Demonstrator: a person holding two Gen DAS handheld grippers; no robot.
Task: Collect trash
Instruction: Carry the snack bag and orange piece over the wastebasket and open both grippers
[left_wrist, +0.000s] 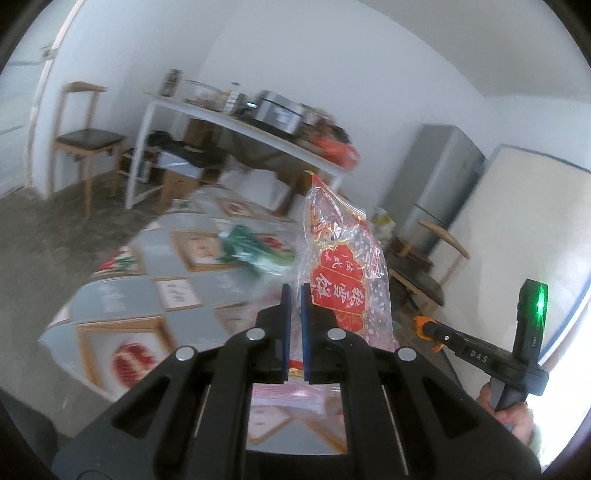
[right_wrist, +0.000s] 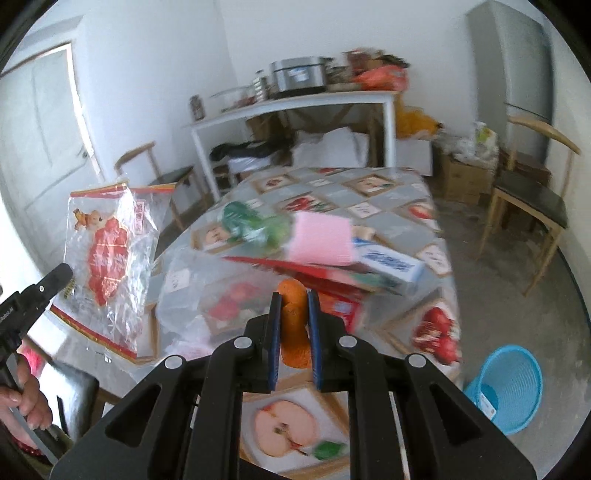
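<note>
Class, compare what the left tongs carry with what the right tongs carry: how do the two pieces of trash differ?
The plastic bag in the left tongs is thin, see-through and printed red; the orange peel in the right tongs is thick, opaque and plain orange. The bag spreads far beyond its tongs; the peel barely tops them. Both are clamped and lifted off the table.

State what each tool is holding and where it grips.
Left tool: clear plastic bag with red print, pinched at its lower edge. Right tool: orange peel, clamped across its middle.

Home dining room: fridge (left_wrist: 439, 181), tablecloth (right_wrist: 388, 206).
</note>
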